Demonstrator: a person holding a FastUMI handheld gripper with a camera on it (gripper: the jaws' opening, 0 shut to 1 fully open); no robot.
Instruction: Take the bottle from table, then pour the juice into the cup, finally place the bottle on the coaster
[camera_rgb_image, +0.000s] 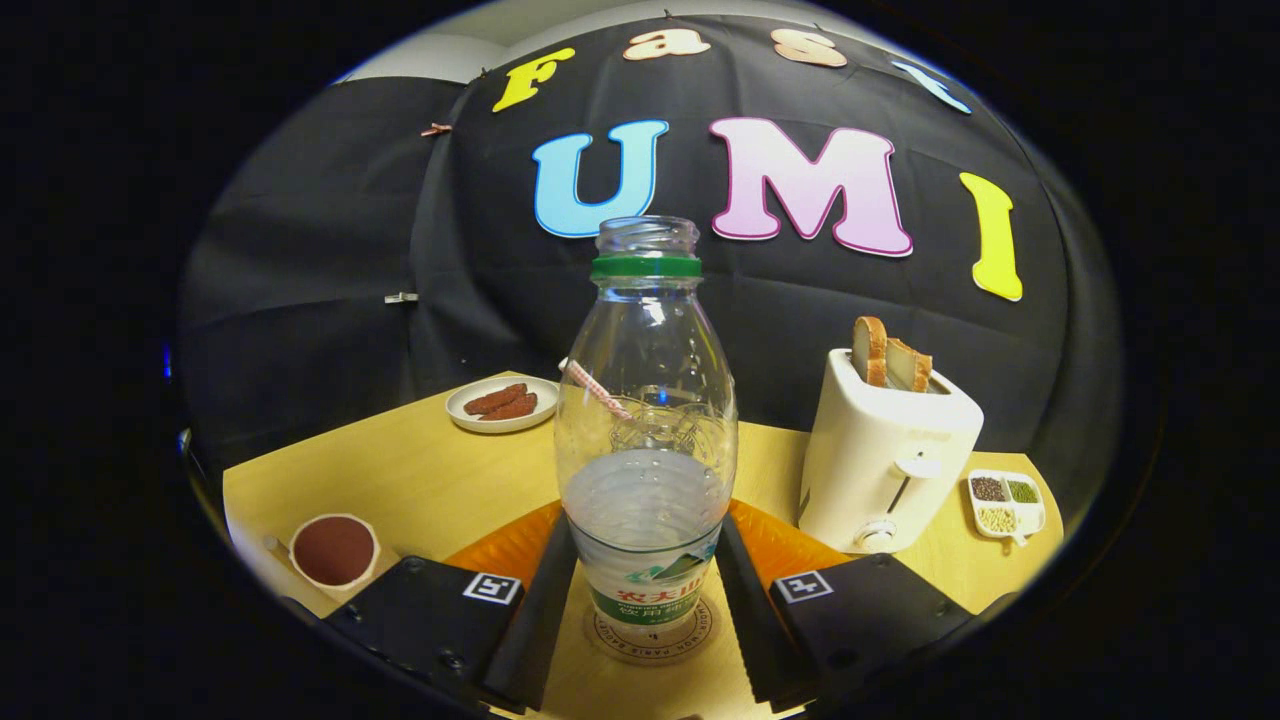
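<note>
1. Table (420, 480) of pale yellow wood carries everything; an orange ribbed mat (510, 545) lies beyond the fingers.
2. White two-slot toaster (885, 460) stands to the right of the bottle, two bread slices (888, 358) upright in its slots.
3. Clear plastic bottle with a green neck ring (645, 430), uncapped, stands upright between the fingers, its base on the round printed coaster (690, 635). Roughly a third full of clear liquid.
4. Gripper (645, 600): fingers flank the bottle's lower body closely; whether both press on it I cannot tell.
5. Judgement: placing step is in hand. Do well by opening evenly, keeping the bottle vertical, then backing straight out so neither finger drags the label.
6. Small white cup (333, 552) sits left of the left finger, holding dark reddish-brown contents.
7. White round plate (502, 402) behind holds brown sausage-like pieces.
8. White divided dish (1005, 503), right of the toaster, holds dark, green and pale grains in separate compartments.
</note>
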